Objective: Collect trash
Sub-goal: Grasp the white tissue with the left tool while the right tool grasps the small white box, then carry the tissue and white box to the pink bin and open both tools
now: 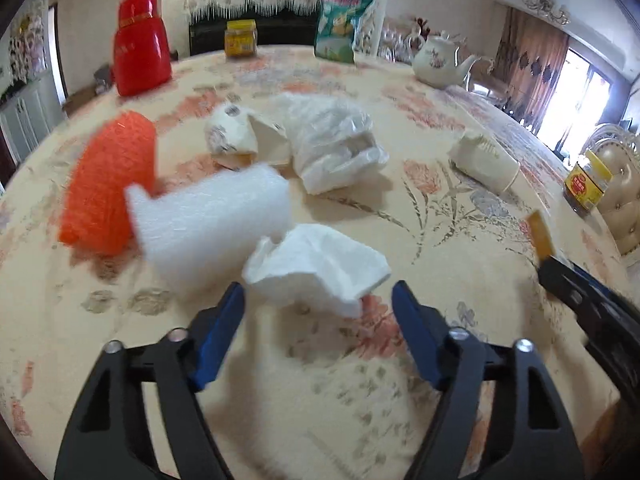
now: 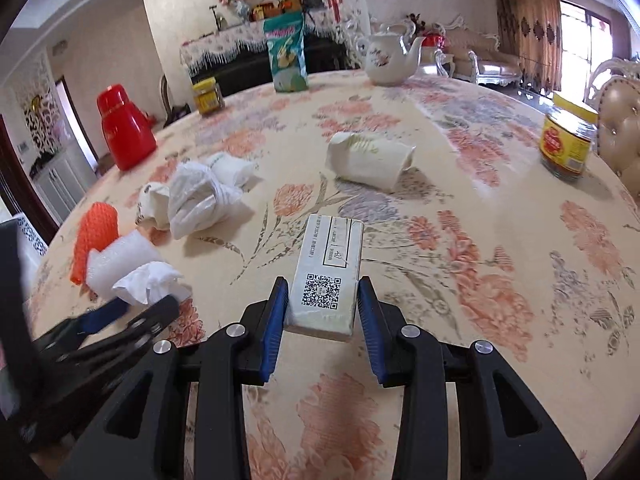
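Table: round top under a floral cloth (image 1: 460, 208), peach and grey blooms on cream; ornate chairs, curtains and a lace-draped cabinet behind.
Trash, left cluster: crumpled white tissue (image 1: 316, 268); white foam sleeve (image 1: 212, 220), netted texture; orange foam net (image 1: 108, 184); wrinkled clear plastic bag (image 1: 332, 144) against a crushed paper cup (image 1: 232, 136).
Trash, centre: second paper cup (image 2: 368, 156) on its side, dented.
Box: small flat carton (image 2: 326, 276), pale card with a printed QR code, long rectangular shape.
Other items: glossy red flask (image 1: 140, 44), green snack bag (image 1: 344, 20), white china teapot (image 1: 436, 60), yellow-lidded jar (image 2: 570, 136).
Right view only: carton's printed face, both blue pads pressed on its sides.
Left view only: tissue seen close, just ahead of the fingertips.
Left gripper (image 1: 318, 300): angled down at the table, jaws spread, nothing clamped; tissue lies at its tips.
Right gripper (image 2: 323, 298): angled down, pinching the carton near its end.
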`<state>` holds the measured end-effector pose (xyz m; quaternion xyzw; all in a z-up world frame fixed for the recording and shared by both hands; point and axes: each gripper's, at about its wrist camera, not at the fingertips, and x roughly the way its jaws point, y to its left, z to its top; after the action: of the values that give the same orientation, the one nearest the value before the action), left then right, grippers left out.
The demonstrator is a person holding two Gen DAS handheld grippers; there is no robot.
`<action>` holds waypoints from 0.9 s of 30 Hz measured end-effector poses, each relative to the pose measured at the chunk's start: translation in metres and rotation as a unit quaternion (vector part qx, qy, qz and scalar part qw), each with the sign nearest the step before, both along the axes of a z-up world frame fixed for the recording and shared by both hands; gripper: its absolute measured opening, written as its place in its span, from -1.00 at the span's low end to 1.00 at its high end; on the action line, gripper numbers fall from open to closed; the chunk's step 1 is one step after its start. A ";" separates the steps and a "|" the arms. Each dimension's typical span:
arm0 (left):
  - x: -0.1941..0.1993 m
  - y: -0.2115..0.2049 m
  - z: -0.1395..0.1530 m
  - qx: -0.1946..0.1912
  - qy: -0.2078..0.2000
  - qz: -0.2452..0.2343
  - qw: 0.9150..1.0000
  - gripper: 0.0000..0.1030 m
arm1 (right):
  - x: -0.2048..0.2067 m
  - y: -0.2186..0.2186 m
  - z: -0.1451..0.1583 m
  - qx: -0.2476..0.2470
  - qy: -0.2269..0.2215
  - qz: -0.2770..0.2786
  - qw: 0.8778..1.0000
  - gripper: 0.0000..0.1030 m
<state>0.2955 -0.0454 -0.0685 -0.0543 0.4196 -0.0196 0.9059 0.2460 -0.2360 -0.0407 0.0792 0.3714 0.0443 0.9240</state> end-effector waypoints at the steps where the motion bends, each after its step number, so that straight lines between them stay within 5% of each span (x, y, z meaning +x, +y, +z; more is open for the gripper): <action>1: 0.005 -0.001 -0.002 0.002 0.006 0.005 1.000 0.18 | -0.002 -0.002 0.001 0.002 -0.003 0.000 1.000 -0.31; 3: 0.012 -0.002 -0.004 0.003 0.016 0.004 1.000 -0.49 | -0.006 -0.003 0.002 0.007 -0.007 0.003 1.000 -0.31; 5: 0.009 -0.001 -0.003 0.005 0.015 -0.010 1.000 -0.90 | -0.011 -0.004 0.002 0.014 -0.008 0.006 1.000 -0.31; 19: -0.106 0.031 0.025 -0.008 -0.064 -0.056 0.996 -0.91 | -0.069 0.026 0.008 0.019 -0.028 0.066 0.997 -0.31; 27: -0.165 0.058 0.039 0.032 -0.117 -0.040 0.992 -0.91 | -0.110 0.053 0.009 0.016 -0.047 0.108 0.993 -0.31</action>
<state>0.1306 0.0129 -0.0292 -0.0062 0.3133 -0.0485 0.9484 0.1364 -0.1829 -0.0314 0.0514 0.3335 0.1530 0.9288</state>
